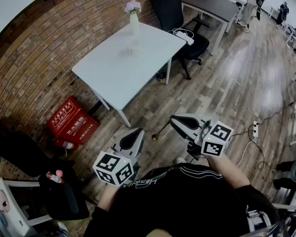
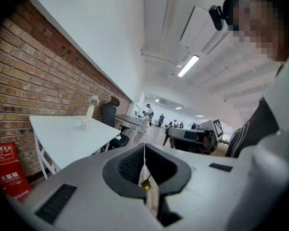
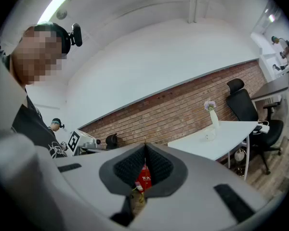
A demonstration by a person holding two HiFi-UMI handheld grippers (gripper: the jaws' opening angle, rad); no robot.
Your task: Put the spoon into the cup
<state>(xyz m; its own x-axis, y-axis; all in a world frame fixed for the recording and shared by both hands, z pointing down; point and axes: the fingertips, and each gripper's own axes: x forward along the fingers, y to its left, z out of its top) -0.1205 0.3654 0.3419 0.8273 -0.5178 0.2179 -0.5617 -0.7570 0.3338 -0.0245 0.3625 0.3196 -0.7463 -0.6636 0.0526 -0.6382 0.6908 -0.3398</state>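
White tabletop (image 1: 113,68) against brick wall (image 1: 34,58). 1 white vase with pale flowers (image 1: 134,18) upright near its far edge. Red box (image 1: 72,122) on wood floor (image 1: 222,88) by the near corner. Black office chair (image 1: 168,6) at the far end, dark desk (image 1: 212,4) beyond. White power strip (image 1: 255,128) on floor, right.
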